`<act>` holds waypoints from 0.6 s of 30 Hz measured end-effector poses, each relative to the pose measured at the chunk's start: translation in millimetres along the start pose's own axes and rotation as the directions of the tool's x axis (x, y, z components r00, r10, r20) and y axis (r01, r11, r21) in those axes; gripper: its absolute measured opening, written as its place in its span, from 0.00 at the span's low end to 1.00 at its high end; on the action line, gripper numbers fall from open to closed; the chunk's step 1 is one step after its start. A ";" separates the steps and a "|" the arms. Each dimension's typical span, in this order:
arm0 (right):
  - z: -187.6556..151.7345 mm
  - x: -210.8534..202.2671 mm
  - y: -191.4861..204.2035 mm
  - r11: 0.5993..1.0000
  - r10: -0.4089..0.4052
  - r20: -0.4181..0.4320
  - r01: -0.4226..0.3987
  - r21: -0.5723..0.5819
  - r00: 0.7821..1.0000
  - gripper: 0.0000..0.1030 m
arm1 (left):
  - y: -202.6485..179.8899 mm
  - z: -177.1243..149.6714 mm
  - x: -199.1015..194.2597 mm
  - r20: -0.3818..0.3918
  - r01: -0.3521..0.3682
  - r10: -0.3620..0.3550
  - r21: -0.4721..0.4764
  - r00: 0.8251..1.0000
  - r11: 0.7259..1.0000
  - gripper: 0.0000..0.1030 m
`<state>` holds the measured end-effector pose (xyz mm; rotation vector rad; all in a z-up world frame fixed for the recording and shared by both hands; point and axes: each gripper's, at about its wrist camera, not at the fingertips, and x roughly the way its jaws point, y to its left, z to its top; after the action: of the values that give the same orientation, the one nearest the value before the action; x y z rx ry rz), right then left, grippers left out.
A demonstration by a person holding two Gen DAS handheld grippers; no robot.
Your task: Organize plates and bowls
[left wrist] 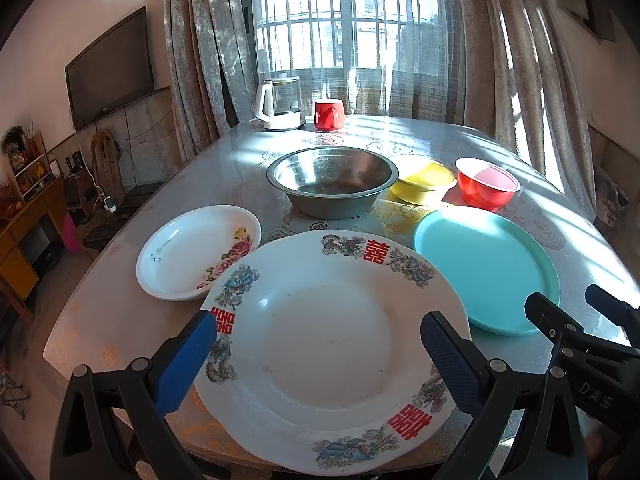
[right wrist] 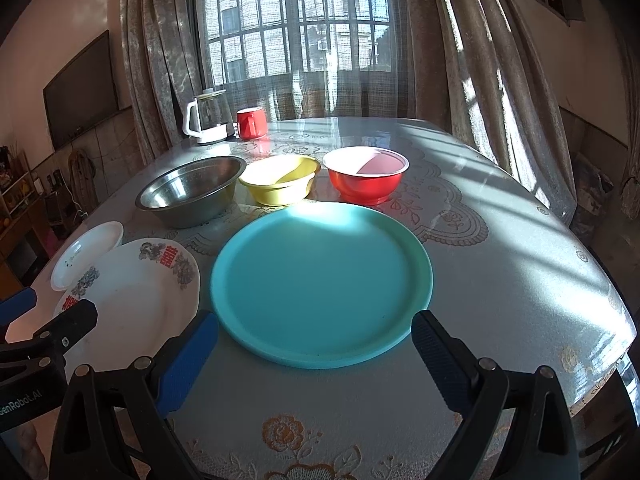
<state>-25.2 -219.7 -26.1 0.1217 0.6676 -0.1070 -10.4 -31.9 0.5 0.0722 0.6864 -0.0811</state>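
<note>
A large white plate with red characters and blue birds lies at the table's near edge, and my left gripper hangs open over it, one blue finger on each side. Left of it rests a small white flowered dish. A teal plate lies flat in front of my right gripper, which is open just short of its near rim. Behind the plates stand a steel bowl, a yellow bowl and a red bowl. Neither gripper holds anything.
A white kettle and a red mug stand at the far edge of the table by the curtained window. A wall television and wooden shelves are off to the left. Bare lace-patterned tabletop stretches to the right of the teal plate.
</note>
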 end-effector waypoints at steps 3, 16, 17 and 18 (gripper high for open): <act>0.7 0.8 -2.0 1.000 0.001 0.000 -0.001 0.005 1.000 0.96 | -2.3 1.4 1.2 -0.001 0.003 -0.002 0.008 1.000 1.000 1.00; 6.3 7.1 -36.7 0.996 0.035 -0.014 -0.034 0.088 0.999 0.94 | -12.6 19.0 13.8 -0.037 0.071 -0.069 0.052 0.997 0.996 0.97; 6.9 8.2 -43.3 0.994 0.038 -0.018 -0.036 0.108 0.999 0.93 | -12.3 23.6 16.0 -0.047 0.102 -0.099 0.050 0.994 0.994 0.91; 7.7 9.3 -50.4 0.991 0.042 -0.023 -0.038 0.130 0.999 0.88 | -13.1 28.6 18.7 -0.059 0.133 -0.130 0.055 0.990 0.990 0.80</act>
<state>-20.1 -271.1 -29.8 0.2619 0.6832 -0.1105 20.8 -48.6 10.1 0.0859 0.7435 -0.2268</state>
